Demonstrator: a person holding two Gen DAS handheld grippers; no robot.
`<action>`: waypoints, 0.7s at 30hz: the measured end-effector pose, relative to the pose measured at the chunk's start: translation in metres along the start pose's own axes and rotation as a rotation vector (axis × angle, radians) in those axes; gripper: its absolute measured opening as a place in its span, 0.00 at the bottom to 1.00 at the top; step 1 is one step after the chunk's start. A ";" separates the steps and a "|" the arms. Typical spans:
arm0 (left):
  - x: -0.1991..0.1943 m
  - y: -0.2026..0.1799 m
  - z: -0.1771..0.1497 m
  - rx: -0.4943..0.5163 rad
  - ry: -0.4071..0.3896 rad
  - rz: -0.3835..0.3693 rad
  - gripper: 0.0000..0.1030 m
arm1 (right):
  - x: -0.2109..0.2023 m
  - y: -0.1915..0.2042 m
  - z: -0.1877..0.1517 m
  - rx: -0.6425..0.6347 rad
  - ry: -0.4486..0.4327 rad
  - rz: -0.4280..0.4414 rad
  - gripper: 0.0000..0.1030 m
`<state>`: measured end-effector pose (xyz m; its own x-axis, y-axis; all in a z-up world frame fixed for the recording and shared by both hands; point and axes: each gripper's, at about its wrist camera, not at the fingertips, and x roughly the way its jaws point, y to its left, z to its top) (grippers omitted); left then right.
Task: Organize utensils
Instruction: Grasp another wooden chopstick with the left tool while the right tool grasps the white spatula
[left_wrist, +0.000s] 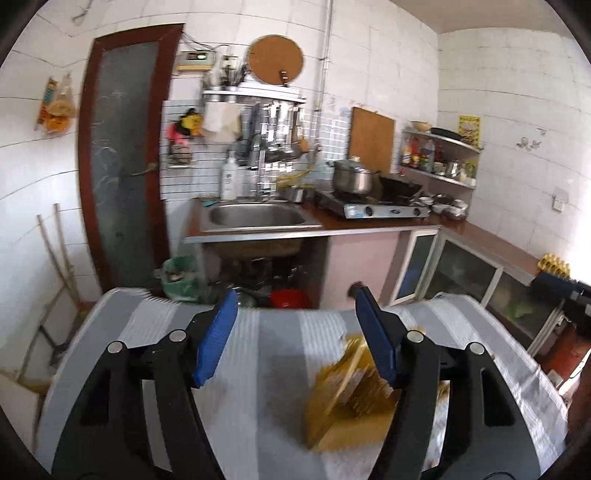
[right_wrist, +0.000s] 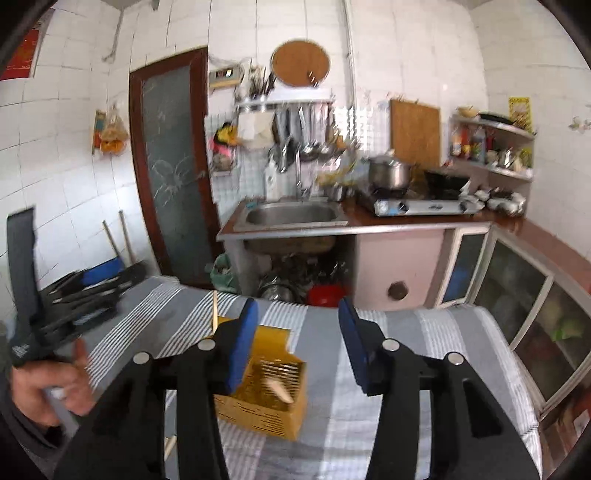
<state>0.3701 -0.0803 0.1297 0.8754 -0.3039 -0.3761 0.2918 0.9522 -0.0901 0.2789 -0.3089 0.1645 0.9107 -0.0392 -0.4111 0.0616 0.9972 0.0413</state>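
A yellow slotted utensil holder (left_wrist: 347, 398) lies blurred on the grey-and-white striped tablecloth (left_wrist: 273, 369), with pale chopsticks (left_wrist: 351, 369) sticking out of it. My left gripper (left_wrist: 293, 295) is open, with nothing between its blue pads; the holder sits low beside its right finger. In the right wrist view the same holder (right_wrist: 266, 395) lies under and behind the left finger of my right gripper (right_wrist: 298, 306), which is open and holds nothing. A chopstick (right_wrist: 214, 310) stands up at the holder's far left corner, and a wooden tip (right_wrist: 279, 391) shows inside it.
A hand (right_wrist: 48, 387) grips the other tool at the left edge. Beyond the table's far edge are a steel sink (left_wrist: 255, 216), a gas stove (left_wrist: 384, 210) with a pot (left_wrist: 351, 177), glass-fronted cabinets (right_wrist: 517, 295) and a red basin (right_wrist: 325, 293) on the floor.
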 end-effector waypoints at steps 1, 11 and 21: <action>-0.014 0.006 -0.007 0.000 0.003 0.025 0.63 | -0.006 -0.006 -0.007 0.002 0.004 0.001 0.45; -0.124 0.032 -0.138 -0.049 0.117 0.226 0.66 | -0.045 -0.047 -0.166 0.050 0.250 0.074 0.37; -0.105 0.024 -0.221 -0.066 0.289 0.157 0.66 | -0.029 -0.021 -0.242 0.068 0.423 0.108 0.19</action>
<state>0.2001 -0.0186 -0.0365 0.7595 -0.1407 -0.6351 0.1282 0.9896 -0.0659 0.1523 -0.3133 -0.0445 0.6669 0.1085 -0.7372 0.0144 0.9873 0.1583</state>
